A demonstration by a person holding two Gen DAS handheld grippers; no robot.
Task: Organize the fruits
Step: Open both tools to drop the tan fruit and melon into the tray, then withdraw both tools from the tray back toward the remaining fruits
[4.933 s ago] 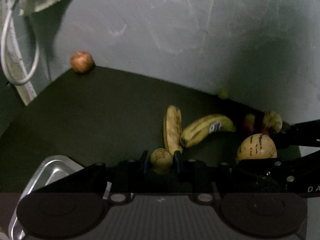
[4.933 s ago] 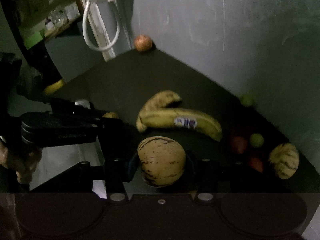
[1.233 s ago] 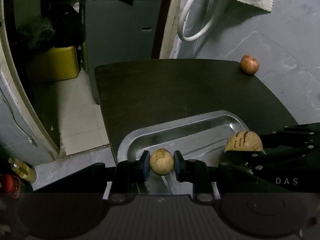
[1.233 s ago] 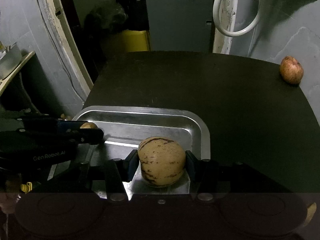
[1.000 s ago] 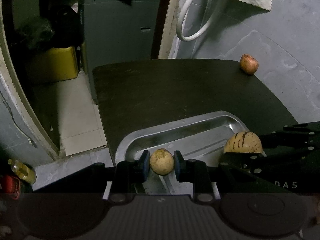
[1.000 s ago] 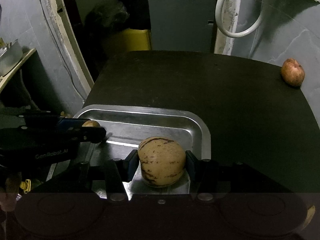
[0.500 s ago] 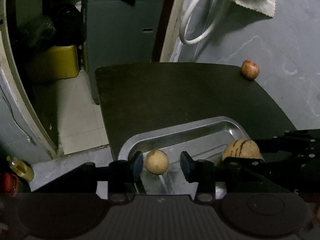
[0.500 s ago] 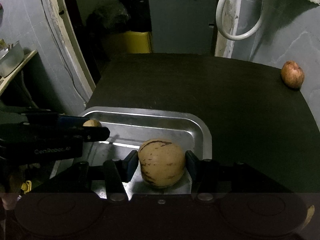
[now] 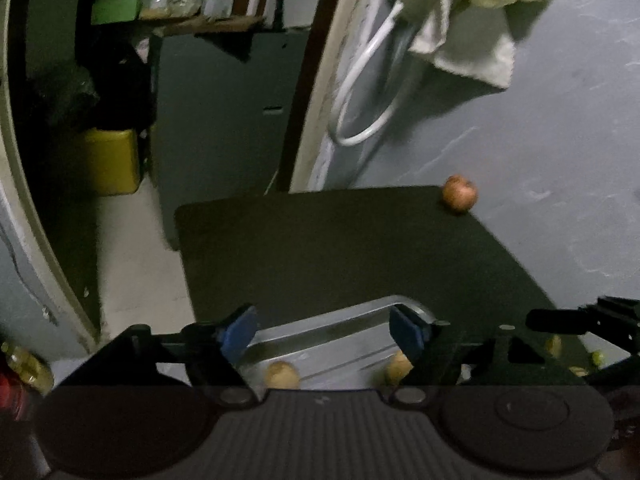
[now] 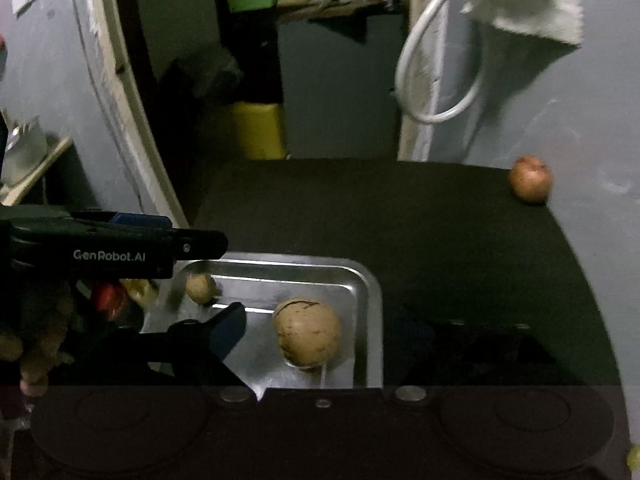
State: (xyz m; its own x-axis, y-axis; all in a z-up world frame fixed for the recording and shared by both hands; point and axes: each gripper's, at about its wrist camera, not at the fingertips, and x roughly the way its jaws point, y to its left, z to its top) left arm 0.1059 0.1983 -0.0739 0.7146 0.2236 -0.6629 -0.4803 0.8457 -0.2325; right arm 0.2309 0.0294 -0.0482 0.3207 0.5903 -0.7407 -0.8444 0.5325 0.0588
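Across the lower half of both views, tabletop (image 10: pixel 440 248): dark, running back to a grey wall.
Tray (image 10: pixel 366 292): metal, at lower centre of the right wrist view, resting on the tabletop near its front edge.
Right hand-held gripper (image 10: pixel 320 336): released, fingers spread wide above the tray; only the left blue pad shows clearly.
Left hand-held gripper (image 9: pixel 324 330): released, blue pads wide apart over the tray, nothing between them.
Striped melon (image 10: pixel 307 332): lying in the tray, right side, free of both pads.
Small brown fruit (image 10: pixel 201 287): in the tray's upper left corner.
Reddish fruit (image 10: pixel 530 178): upper right, at the tabletop's far edge against the wall, well apart from the tray.
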